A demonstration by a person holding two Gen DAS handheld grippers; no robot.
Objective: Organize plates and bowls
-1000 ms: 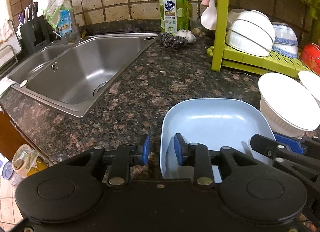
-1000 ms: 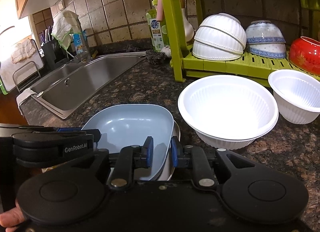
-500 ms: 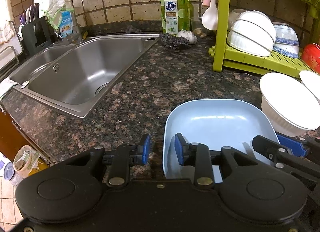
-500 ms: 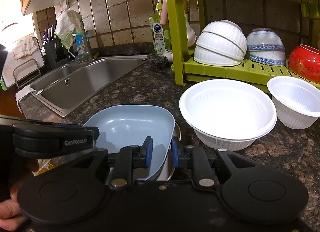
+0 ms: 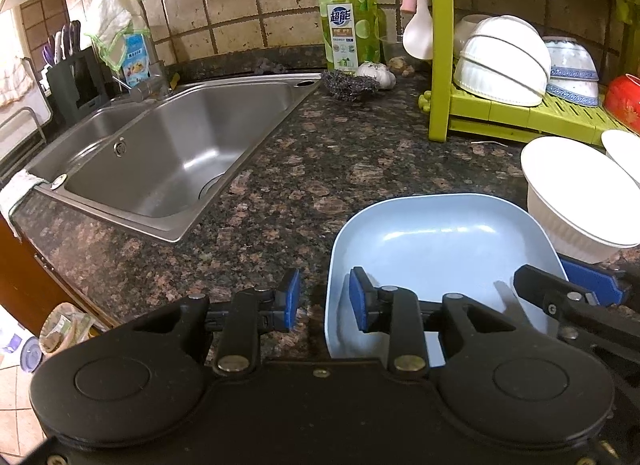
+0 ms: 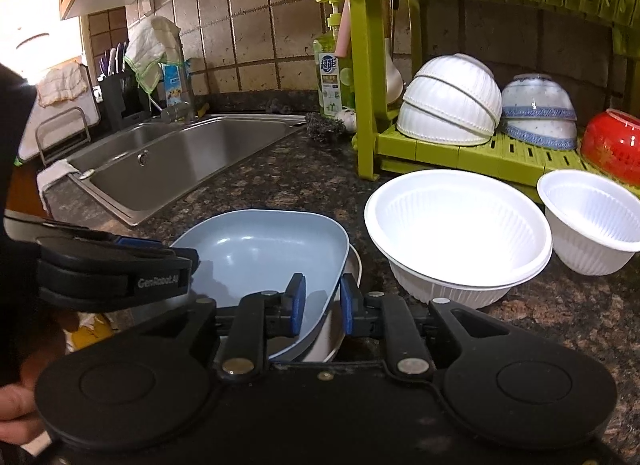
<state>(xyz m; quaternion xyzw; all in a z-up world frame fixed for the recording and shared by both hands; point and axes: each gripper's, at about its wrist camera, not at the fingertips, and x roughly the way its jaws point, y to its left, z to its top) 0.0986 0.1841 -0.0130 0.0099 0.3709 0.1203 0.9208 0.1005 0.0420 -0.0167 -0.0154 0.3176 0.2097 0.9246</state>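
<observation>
A pale blue square plate (image 5: pixel 440 249) lies on the dark granite counter. In the right wrist view it (image 6: pixel 260 253) rests on a second, white-rimmed plate (image 6: pixel 354 261). My left gripper (image 5: pixel 324 299) is open and straddles the blue plate's left rim, with counter showing between the outer pad and the rim. My right gripper (image 6: pixel 323 305) is shut on the plate's right rim. A large white ribbed bowl (image 6: pixel 456 221) and a smaller one (image 6: pixel 592 217) stand upright just right of the plate.
A green dish rack (image 6: pixel 480 153) behind holds upturned white bowls (image 6: pixel 452 101), blue-patterned bowls (image 6: pixel 538 113) and a red bowl (image 6: pixel 612 141). The steel sink (image 5: pixel 160 161) lies to the left. A soap bottle (image 5: pixel 352 25) and a scrubber (image 5: pixel 348 83) sit by the wall.
Both grippers keep their places on the blue plate. In the right wrist view the bowls and rack have slid down and right while the plate stayed fixed to the fingers.
</observation>
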